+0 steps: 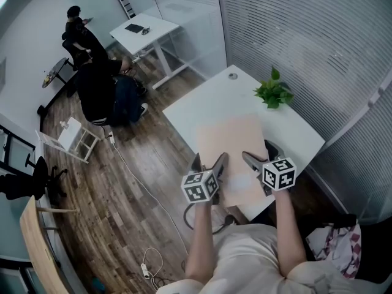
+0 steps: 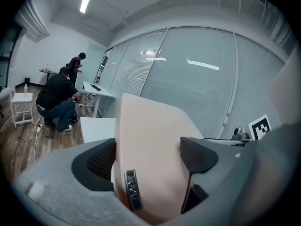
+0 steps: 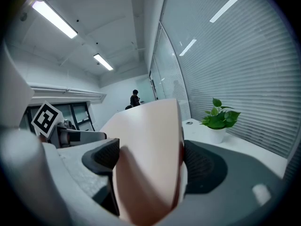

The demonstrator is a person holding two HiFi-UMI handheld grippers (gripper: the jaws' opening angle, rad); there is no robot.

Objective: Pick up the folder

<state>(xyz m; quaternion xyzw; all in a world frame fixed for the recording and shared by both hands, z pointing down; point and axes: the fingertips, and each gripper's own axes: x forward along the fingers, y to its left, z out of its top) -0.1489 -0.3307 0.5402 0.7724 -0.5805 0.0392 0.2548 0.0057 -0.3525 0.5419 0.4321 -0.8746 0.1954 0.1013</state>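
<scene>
The left gripper point(image 2: 148, 158) is clamped on the near edge of the folder point(image 1: 236, 139), with dark, finely ribbed pads point(image 2: 99, 160) pressing on both faces. A small metal clip point(image 2: 131, 190), rectangular and dull, sits on the folder just beside the left pad. The right gripper point(image 3: 151, 163) is likewise closed on the same edge further to the right, its mesh-textured pads point(image 3: 203, 166) squeezing the sheet so that it creases and bows. Both grippers have smooth grey plastic bodies and carry black-and-white marker cubes.

The folder is a pale peach, matte, flat rectangle that curves gently away from the jaws. It sits over the near half of a white, smooth-topped table point(image 1: 202, 106), overhanging the near edge. I cannot tell whether its far end touches the top.

Further along the table stands a leafy green plant point(image 1: 274, 92) in a white pot, with a small round grommet point(image 1: 233, 76) beyond it. Ribbed blinds point(image 1: 306, 41) line the wall to the right. To the left, a thin cable point(image 1: 141, 188) winds over the wood-plank floor point(image 1: 122, 182). Well beyond it are a person in dark clothes point(image 1: 101, 90), a white slatted stool point(image 1: 70, 136) and a second white table point(image 1: 150, 32).
</scene>
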